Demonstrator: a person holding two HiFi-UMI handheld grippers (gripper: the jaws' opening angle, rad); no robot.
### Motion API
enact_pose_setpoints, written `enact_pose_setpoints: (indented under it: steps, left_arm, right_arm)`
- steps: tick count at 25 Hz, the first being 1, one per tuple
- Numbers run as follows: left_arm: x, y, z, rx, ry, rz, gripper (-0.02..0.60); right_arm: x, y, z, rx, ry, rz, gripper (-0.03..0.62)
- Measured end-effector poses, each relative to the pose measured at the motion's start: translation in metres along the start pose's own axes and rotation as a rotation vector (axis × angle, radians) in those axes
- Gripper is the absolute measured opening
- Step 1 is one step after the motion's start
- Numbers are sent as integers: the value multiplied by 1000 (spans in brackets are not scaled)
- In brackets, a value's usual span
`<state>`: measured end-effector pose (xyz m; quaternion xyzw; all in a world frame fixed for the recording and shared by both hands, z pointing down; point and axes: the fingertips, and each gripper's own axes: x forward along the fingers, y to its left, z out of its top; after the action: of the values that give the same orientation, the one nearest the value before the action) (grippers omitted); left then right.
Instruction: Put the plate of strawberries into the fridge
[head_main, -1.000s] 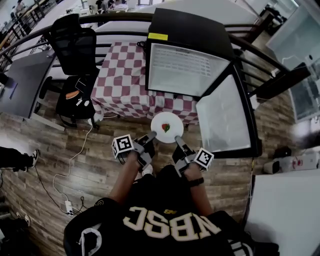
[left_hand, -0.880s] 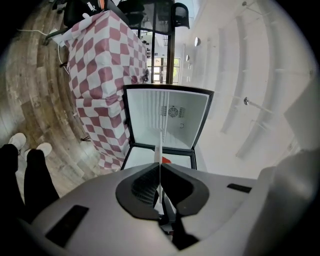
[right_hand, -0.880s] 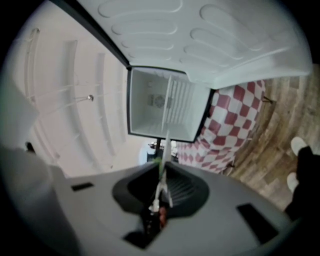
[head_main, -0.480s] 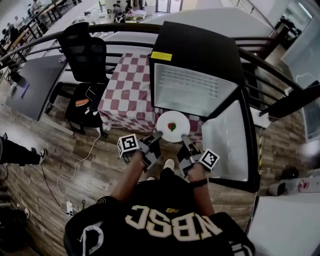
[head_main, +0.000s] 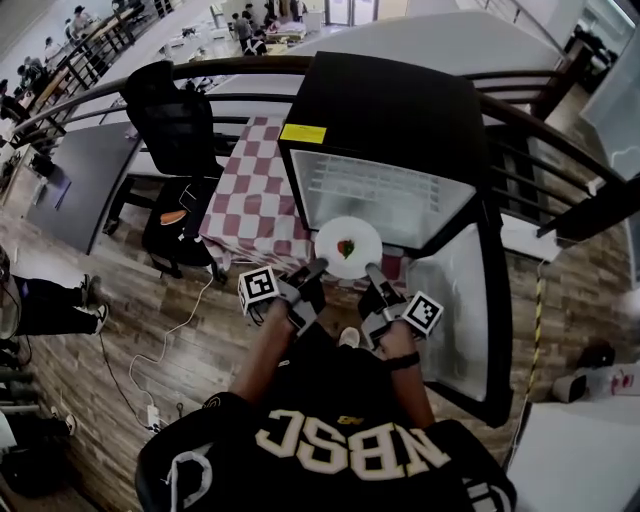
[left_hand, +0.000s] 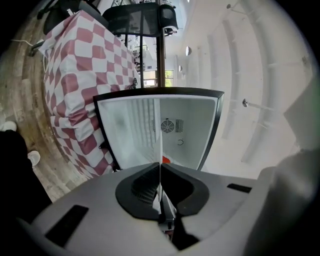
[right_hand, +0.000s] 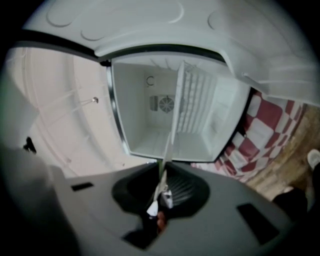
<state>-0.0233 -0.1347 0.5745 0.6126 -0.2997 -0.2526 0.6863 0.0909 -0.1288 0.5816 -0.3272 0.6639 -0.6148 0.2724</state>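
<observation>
1. The left gripper (head_main: 311, 274) and right gripper (head_main: 373, 276) are each closed almost fully, pinching the near-left and near-right rim of the plate (head_main: 362, 236). The two-sided hold likely keeps it level.
2. The plate, carrying a strawberry (head_main: 345, 248), hangs just before the fridge (head_main: 390, 100) opening, not yet inside.
3. The door (head_main: 460, 300) stands open at right, so the way in is unobstructed.

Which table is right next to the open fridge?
The table under the red-and-white checked cloth: it stands right beside the black fridge with its door open. The other, a plain grey desk, lies farther left, past the black office chair.
</observation>
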Motion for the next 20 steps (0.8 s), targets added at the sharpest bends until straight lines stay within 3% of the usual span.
enact_pose_setpoints:
  steps: [8,20]
  left_arm:
    - [22,5,11,19,75,40,23]
    - [51,-4,33,17,138,29,23]
  right_arm:
    - [10,-2,17,-3,-63,-35,52]
    - [32,-2,39,-8,-120,-51,54]
